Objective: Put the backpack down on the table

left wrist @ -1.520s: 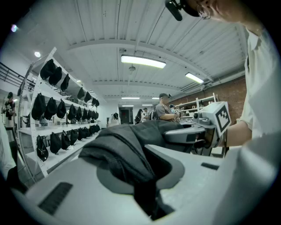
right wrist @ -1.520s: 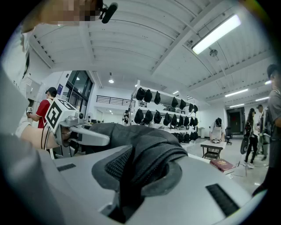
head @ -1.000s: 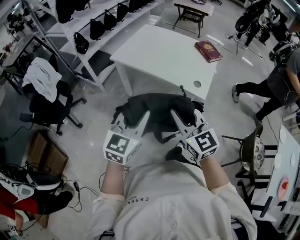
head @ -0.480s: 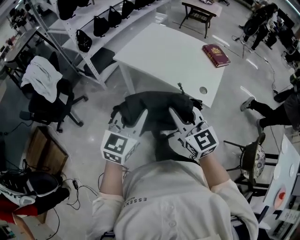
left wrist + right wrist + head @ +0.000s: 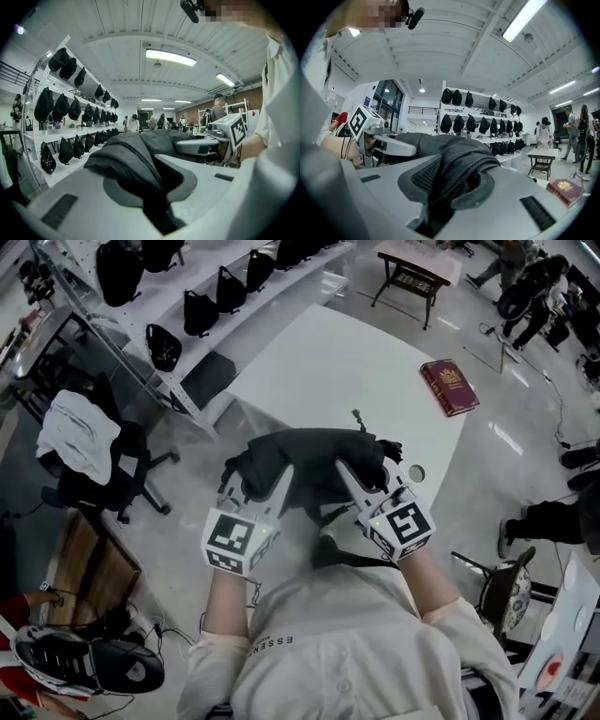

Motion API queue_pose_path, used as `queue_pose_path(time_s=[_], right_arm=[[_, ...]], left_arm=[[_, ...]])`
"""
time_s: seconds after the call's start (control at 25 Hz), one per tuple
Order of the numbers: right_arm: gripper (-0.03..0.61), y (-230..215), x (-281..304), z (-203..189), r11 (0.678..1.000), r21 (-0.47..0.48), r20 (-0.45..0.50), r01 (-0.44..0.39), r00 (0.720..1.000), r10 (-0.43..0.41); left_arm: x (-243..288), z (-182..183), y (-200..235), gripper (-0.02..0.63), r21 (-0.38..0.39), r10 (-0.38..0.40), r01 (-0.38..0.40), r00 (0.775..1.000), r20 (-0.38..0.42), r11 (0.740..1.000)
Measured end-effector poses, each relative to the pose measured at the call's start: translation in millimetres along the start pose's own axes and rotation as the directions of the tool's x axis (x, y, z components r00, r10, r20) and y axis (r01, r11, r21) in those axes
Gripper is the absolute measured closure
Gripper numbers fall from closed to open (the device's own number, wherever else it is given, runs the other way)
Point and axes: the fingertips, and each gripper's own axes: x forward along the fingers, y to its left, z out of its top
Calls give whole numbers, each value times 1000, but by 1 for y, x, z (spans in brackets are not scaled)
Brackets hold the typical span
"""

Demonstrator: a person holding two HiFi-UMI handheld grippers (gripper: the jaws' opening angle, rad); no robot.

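A black backpack (image 5: 314,460) hangs in the air between my two grippers, over the near edge of the white table (image 5: 366,362). My left gripper (image 5: 267,486) is shut on a fold of its fabric (image 5: 133,161) at the left side. On the right side, my right gripper (image 5: 361,479) is shut on another bunch of the fabric (image 5: 457,161). From each gripper view the other gripper shows across the bag: the right gripper (image 5: 220,136) and the left gripper (image 5: 370,129). The bag's underside is hidden.
A red book (image 5: 450,387) lies at the table's far right, and a round cable hole (image 5: 415,472) is near its right corner. Shelves with black bags (image 5: 202,306) stand at the left, with an office chair (image 5: 89,451) under white cloth. A stool (image 5: 502,568) is at the right.
Both grippers have carried the backpack forward with the person; the table has come closer, and the bag now hangs over its near edge instead of in front of it.
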Motion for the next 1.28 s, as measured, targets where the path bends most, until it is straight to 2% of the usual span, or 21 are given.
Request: queue_pose_path(time_s=[0.28, 0.56, 0.8, 1.04, 1.28], right_arm=[[488, -88, 118, 14, 1000, -27, 3, -2, 1000, 2], [486, -160, 155, 9, 999, -37, 12, 34, 999, -33], [486, -206, 178, 5, 995, -29, -12, 92, 996, -92], [486, -258, 200, -3, 978, -24, -17, 205, 978, -206], [486, -312, 227, -8, 945, -15, -31, 325, 945, -326]], left_arm=[[98, 25, 109, 546, -6, -7, 7, 1000, 29, 1000], [175, 42, 138, 546, 11, -41, 41, 998, 40, 999], [230, 49, 158, 546, 16, -118, 118, 993, 28, 993], [292, 55, 181, 546, 33, -235, 234, 971, 34, 972], [359, 66, 207, 546, 53, -361, 360, 932, 31, 932]])
